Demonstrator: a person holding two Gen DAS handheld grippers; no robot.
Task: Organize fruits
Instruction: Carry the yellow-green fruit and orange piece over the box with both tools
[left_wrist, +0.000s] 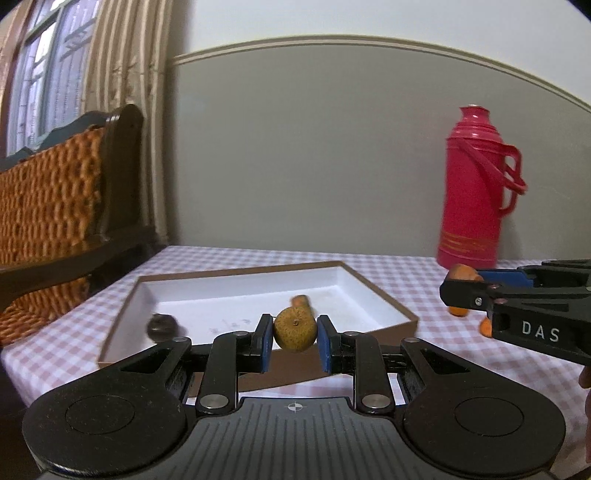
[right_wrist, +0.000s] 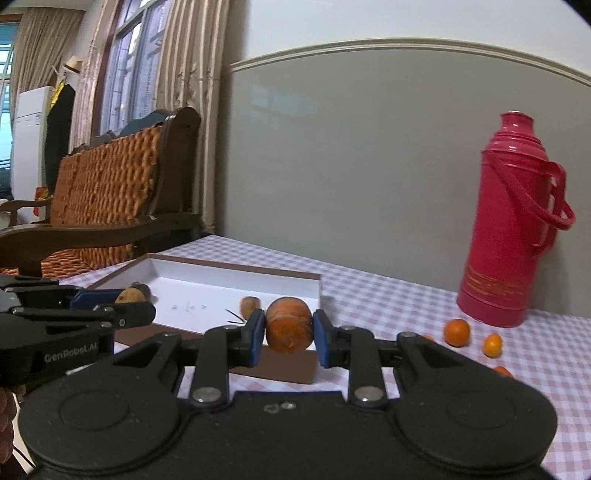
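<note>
Both grippers up near the box (left_wrist: 384, 295): left gripper (left_wrist: 294, 338) clamping yellow-brown fruit (left_wrist: 294, 329), right gripper (right_wrist: 289, 332) pinching orange chunk (right_wrist: 288, 328).

Black hand-held gripper (left_wrist: 294, 341), blue pads (left_wrist: 265, 345), silver screws

On the table (right_wrist: 369, 295), the box (right_wrist: 236, 271) lies left of the flask (right_wrist: 513, 229), with loose fruits (right_wrist: 457, 332) before the flask.

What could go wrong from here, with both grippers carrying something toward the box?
1. The left gripper pinches the round yellow-brown fruit only at its sides; it could slip or roll out.
2. The right gripper carries the carrot piece close beside it; the two could bump over the shallow box.
3. A dropped piece may roll over the box's low wall.
</note>
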